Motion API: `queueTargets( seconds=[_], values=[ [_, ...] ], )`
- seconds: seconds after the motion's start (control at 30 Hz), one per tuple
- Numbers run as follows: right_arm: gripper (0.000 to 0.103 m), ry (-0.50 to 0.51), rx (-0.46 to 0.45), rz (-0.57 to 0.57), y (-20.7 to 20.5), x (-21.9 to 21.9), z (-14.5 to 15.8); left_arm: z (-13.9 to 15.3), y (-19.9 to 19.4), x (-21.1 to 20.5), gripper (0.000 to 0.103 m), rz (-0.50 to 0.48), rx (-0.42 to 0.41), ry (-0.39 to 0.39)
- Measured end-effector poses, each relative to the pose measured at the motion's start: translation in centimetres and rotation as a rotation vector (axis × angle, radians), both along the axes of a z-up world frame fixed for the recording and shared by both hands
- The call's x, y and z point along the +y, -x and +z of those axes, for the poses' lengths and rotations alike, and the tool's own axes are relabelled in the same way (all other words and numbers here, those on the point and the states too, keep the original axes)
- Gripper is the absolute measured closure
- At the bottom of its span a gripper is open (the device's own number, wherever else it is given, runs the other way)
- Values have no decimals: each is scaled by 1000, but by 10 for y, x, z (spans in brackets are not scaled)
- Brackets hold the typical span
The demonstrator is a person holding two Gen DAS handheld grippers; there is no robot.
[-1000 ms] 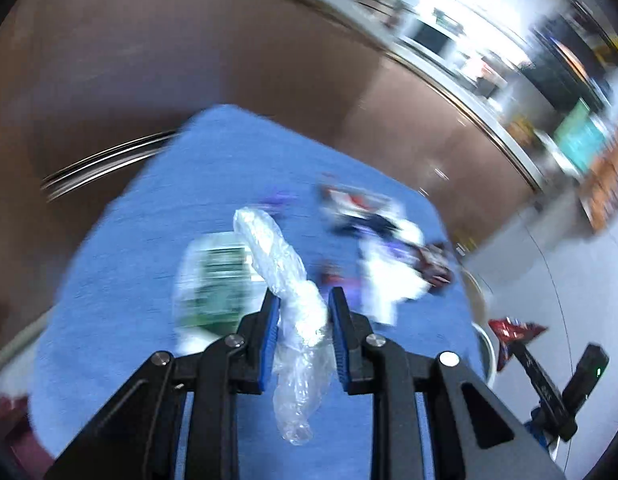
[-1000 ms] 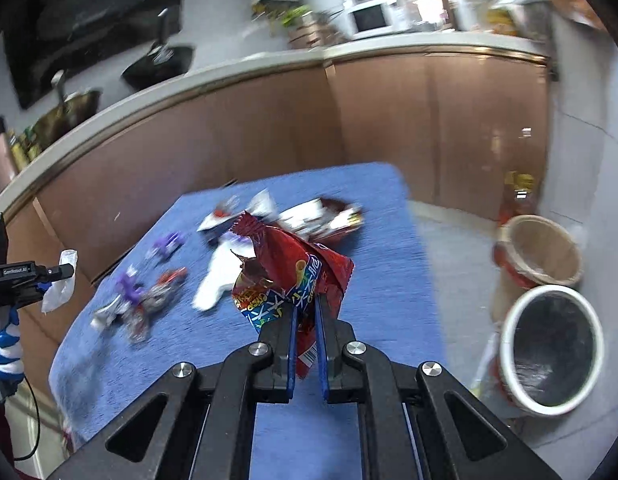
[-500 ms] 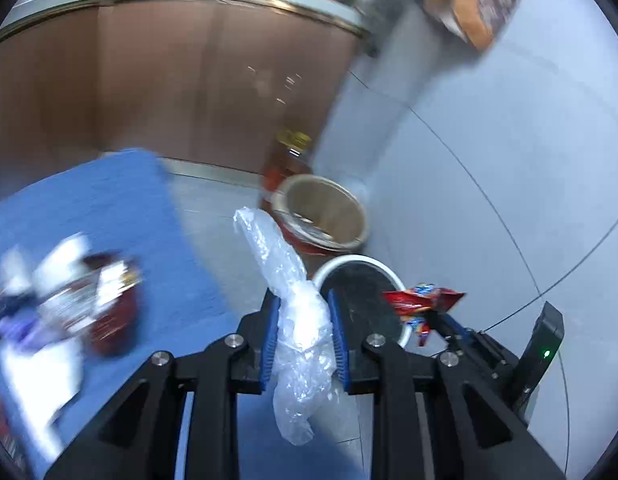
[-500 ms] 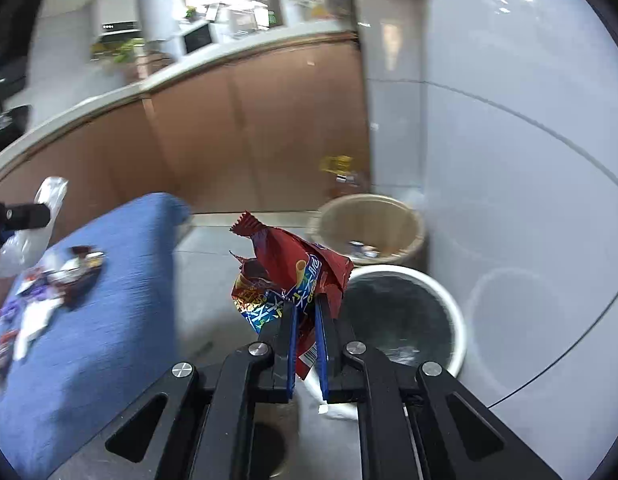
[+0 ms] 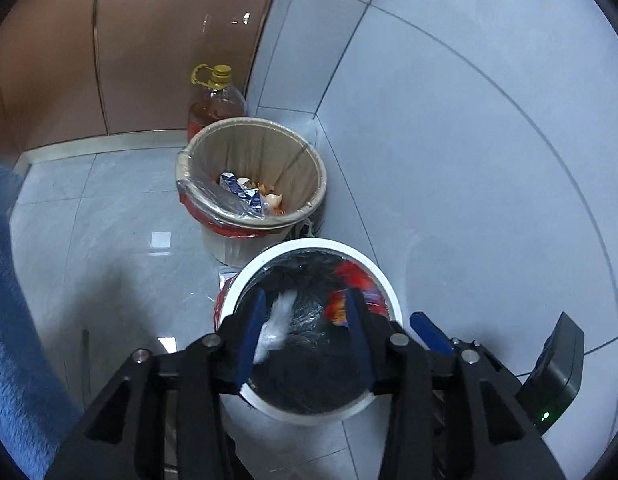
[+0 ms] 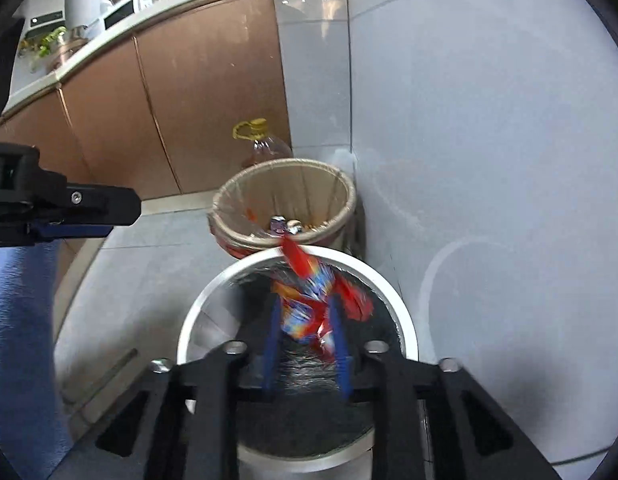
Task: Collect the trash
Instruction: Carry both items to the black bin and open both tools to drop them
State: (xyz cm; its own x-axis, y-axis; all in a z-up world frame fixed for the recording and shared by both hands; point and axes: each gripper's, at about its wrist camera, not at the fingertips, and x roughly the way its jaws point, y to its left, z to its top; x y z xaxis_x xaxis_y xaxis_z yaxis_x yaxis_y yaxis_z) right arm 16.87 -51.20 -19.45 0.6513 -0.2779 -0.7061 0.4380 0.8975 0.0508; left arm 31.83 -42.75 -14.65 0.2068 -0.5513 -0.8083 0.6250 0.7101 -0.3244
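Motion blur smears the red snack wrapper (image 6: 315, 300) and clear plastic (image 5: 275, 326), both apparently loose over the white-rimmed bin (image 5: 391, 294). Left gripper (image 5: 305, 332) and right gripper (image 6: 305, 344) fingers spread.

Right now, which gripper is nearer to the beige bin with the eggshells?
Hard to call; the left looks slightly nearer. Both the left gripper and the right gripper are open over the white-rimmed bin, with the beige bin just beyond it.
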Motion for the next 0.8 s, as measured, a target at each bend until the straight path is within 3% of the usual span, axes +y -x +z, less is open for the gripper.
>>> queueTargets(
  seconds=[0.17, 0.3, 0.4, 0.5, 0.8],
  values=[
    [70, -1, 5, -10, 7, 4, 4, 11, 7, 23, 60, 6, -12, 46],
    [70, 12, -27, 18, 8, 17, 24, 49, 26, 62, 60, 43, -100, 95],
    [70, 18, -86, 62, 20, 41, 56, 78, 38, 96, 60, 91, -155, 113],
    [70, 19, -150, 122, 34, 73, 88, 108, 59, 148, 60, 157, -216, 127],
    [65, 12, -267, 354, 72, 177, 159, 146, 139, 327, 60, 360, -341, 126]
  ],
)
